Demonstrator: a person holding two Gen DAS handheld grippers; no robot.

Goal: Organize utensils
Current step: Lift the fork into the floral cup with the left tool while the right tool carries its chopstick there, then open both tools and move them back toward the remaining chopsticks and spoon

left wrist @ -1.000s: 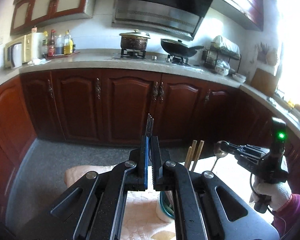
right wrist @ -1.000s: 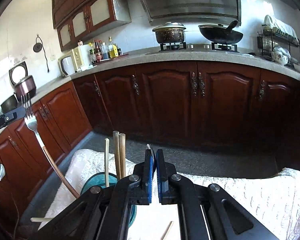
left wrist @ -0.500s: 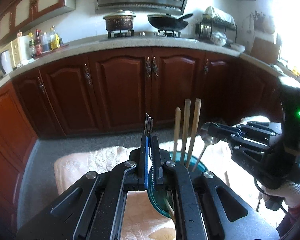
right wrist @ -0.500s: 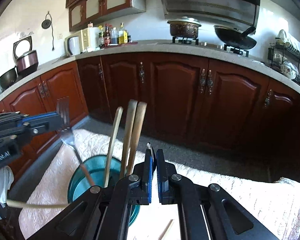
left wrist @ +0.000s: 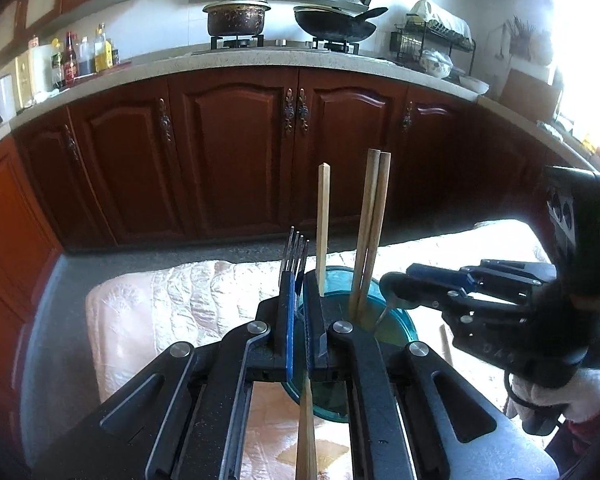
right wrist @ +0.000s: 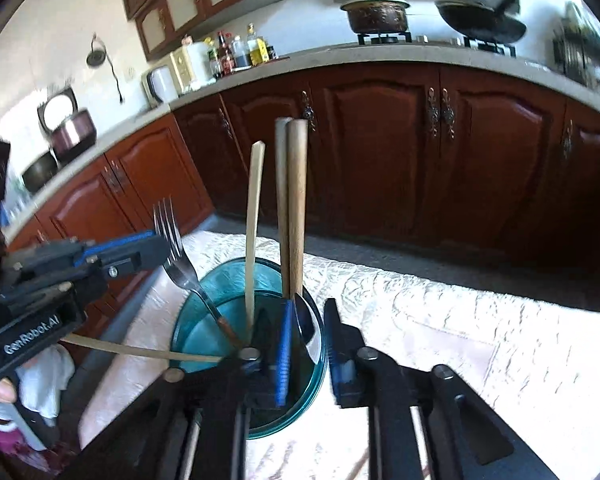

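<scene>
A teal cup [left wrist: 396, 320] [right wrist: 204, 320] stands on a cream quilted cloth [left wrist: 180, 304] and holds three upright wooden chopsticks [left wrist: 370, 232] [right wrist: 292, 200]. My left gripper [left wrist: 296, 280] [right wrist: 156, 248] is shut on a fork [left wrist: 296, 252] [right wrist: 172, 236]. The fork's tines point up and its handle slants down into the cup. My right gripper [right wrist: 309, 306] [left wrist: 396, 280] hangs over the cup's near rim with its jaws opening. A metal spoon [right wrist: 304, 326] stands between them, bowl up and stem down in the cup. The right pad stands clear of the spoon.
Another pale chopstick [right wrist: 140, 352] lies level beside the cup on its left. One more [left wrist: 444, 344] lies on the cloth under the right gripper. Dark red cabinets [left wrist: 240, 152] and a counter with a pot and a wok stand behind. A gloved hand [left wrist: 580, 392] holds the right gripper.
Both grippers have come down over the cup, lowering the fork and the spoon into it. The right jaws, shut before, have parted. The left jaws stay shut on the fork.
</scene>
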